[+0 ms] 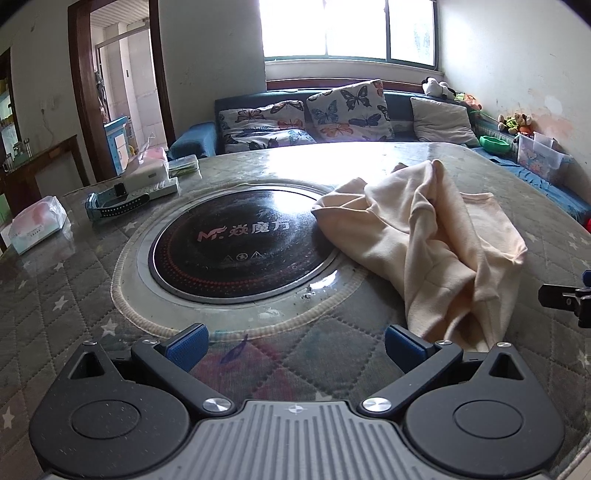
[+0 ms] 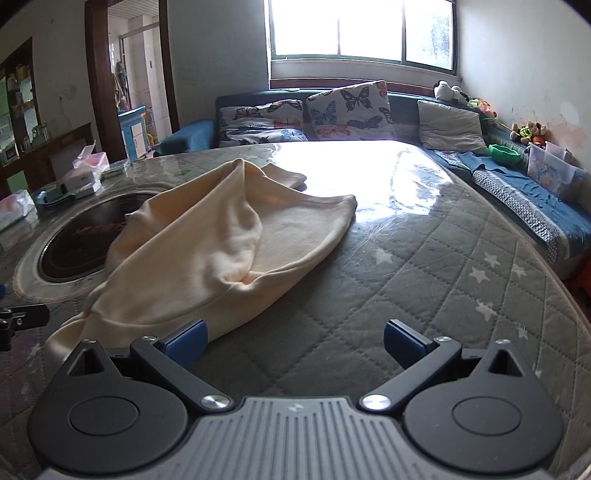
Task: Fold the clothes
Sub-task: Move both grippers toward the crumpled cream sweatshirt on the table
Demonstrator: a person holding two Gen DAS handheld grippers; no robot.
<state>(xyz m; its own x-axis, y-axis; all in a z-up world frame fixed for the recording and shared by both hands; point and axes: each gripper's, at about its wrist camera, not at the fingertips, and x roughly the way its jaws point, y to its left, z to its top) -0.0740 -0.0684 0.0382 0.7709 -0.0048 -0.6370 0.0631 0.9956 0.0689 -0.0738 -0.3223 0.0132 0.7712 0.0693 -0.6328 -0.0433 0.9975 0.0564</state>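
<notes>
Tools are hovering low over the near edge of the counter, both spread wide and gripping nothing: the left tool (image 1: 294,343), black-armed with blue ribbed pads, is sitting over bare quilting, and the right tool (image 2: 294,341), built the same, is sitting with its left pad (image 2: 184,341) just beside the near hem of the garment, though whether it is touching the fabric I cannot tell. The grey quilted star-printed counter (image 2: 424,295) is lying under a clear shiny cover that is catching strong glare from the window. The crumpled cream-yellow cloth garment (image 1: 436,236) is lying in a loose unfolded heap between the two tools, bunched into ridges, with one corner draping over the rim of the round black glass induction hob (image 1: 236,243) set into the middle of the counter. Past the hob, at the far left, a soft plastic tissue pack (image 1: 35,225), a blue strap-like object (image 1: 110,203) and a white power strip (image 1: 155,184) are sitting near one another. Beyond the counter, a dark blue sofa (image 1: 399,103) is running along the wall, carrying butterfly-printed cushions (image 1: 351,110) and a plain grey cushion (image 1: 441,122), under a bright window (image 1: 347,29).
</notes>
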